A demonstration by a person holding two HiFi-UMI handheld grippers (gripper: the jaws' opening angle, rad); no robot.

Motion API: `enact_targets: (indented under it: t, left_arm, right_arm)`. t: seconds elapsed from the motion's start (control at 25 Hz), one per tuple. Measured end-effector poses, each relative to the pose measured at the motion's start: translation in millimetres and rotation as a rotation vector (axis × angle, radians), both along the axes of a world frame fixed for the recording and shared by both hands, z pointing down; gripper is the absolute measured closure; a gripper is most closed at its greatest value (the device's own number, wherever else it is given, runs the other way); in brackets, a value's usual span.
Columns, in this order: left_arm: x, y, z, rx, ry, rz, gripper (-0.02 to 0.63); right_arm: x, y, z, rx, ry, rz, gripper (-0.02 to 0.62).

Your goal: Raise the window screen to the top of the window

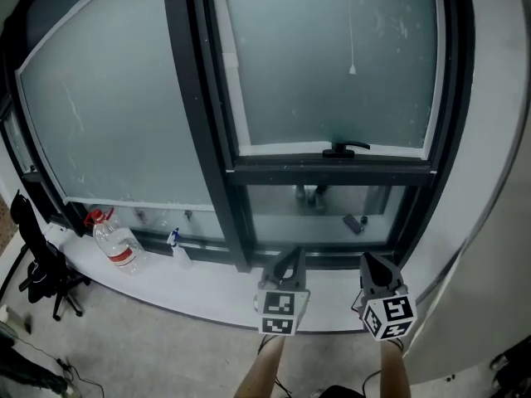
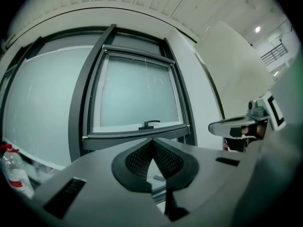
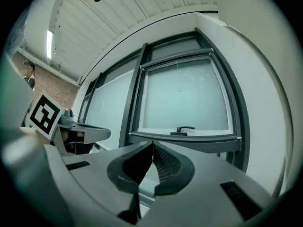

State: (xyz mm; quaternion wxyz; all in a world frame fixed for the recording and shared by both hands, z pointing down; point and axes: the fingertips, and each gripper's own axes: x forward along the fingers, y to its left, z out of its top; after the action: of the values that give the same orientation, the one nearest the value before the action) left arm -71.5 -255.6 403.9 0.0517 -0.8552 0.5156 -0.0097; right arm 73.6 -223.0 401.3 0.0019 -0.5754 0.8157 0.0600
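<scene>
Ahead of your left gripper (image 1: 291,254) and right gripper (image 1: 370,260), both shut and empty, the pale frosted window screen (image 1: 332,65) fills the dark-framed window (image 1: 202,98); likely light and flimsy, so take its white bottom rail (image 1: 282,148).

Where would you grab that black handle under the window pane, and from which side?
Probably the black handle, on its level bar near the free right end, coming straight from the room side, one jaw above and one below. The bar lies sideways, base at the left.
</scene>
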Motion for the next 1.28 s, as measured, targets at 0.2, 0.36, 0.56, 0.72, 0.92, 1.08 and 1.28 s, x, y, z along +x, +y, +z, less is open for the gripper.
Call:
enact_targets:
  t: [0.2,0.36,0.56,0.72,0.92,1.08,1.28]
  left_arm:
    - [-36,55,4,-0.025,0.006,0.02,0.603]
    - [-58,104,6,-0.038,-0.015,0.044,0.603]
    - [-70,155,13,-0.051,-0.019,0.057,0.603]
    - [-72,196,23,-0.075,-0.009,0.063,0.603]
    - [-76,242,22,-0.067,0.002,0.037,0.603]
    - [-69,286,22,-0.062,0.007,0.022,0.603]
    - [-52,357,24,-0.061,0.016,-0.02,0.603]
  right_arm:
    - [-44,47,-6,0.025,0.015,0.024,0.589]
    - [-74,98,-10,0.028,-0.004,0.034,0.589]
    - [-90,152,-6,0.031,0.007,0.056,0.589]
    - [-98,194,-6,0.03,-0.018,0.058,0.589]
    - [-91,239,-3,0.023,-0.038,0.058,0.589]
    - [-79,282,-2,0.024,-0.045,0.047,0.589]
    - [-58,353,-1,0.023,-0.01,0.038,0.589]
